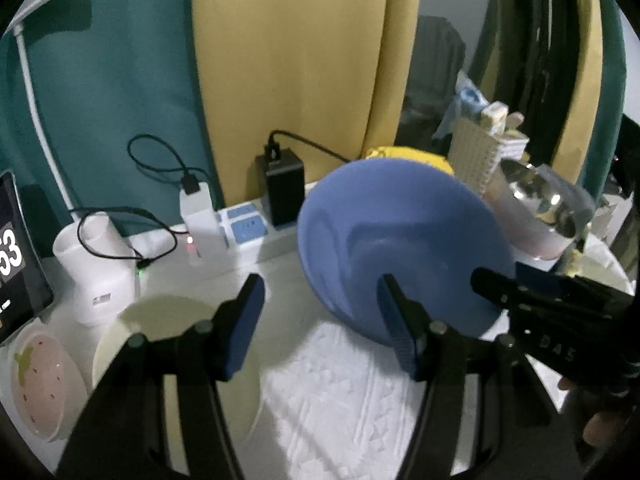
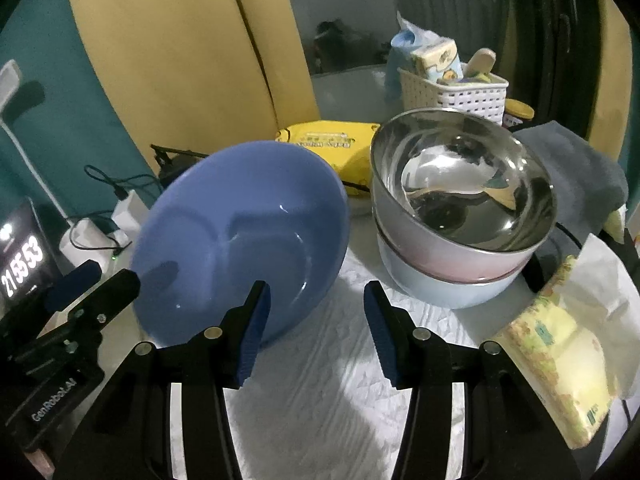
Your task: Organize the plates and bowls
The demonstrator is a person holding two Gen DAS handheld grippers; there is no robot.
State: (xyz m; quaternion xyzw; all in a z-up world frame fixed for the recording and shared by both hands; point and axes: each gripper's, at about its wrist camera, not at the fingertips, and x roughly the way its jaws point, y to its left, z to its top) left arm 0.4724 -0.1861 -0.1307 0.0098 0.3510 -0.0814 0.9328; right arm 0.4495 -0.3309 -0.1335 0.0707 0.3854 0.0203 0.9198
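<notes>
A blue bowl (image 1: 400, 240) stands tilted on its edge on the white mat, its inside facing the cameras; it also shows in the right wrist view (image 2: 240, 236). My left gripper (image 1: 316, 324) is open, its right finger in front of the bowl's lower rim. My right gripper (image 2: 316, 332) is open, its left finger overlapping the bowl's near rim; whether it touches is unclear. A steel bowl (image 2: 464, 184) sits nested in a pink and a pale blue bowl to the right. A cream plate (image 1: 168, 328) and a pink speckled bowl (image 1: 40, 384) lie at the left.
A power strip with chargers (image 1: 248, 220), a white cup (image 1: 96, 268) and a clock screen (image 1: 12, 256) stand at the back left. A white basket (image 2: 452, 88), a yellow pack (image 2: 332, 144), a grey cloth (image 2: 576, 172) and a tissue pack (image 2: 560, 364) crowd the right.
</notes>
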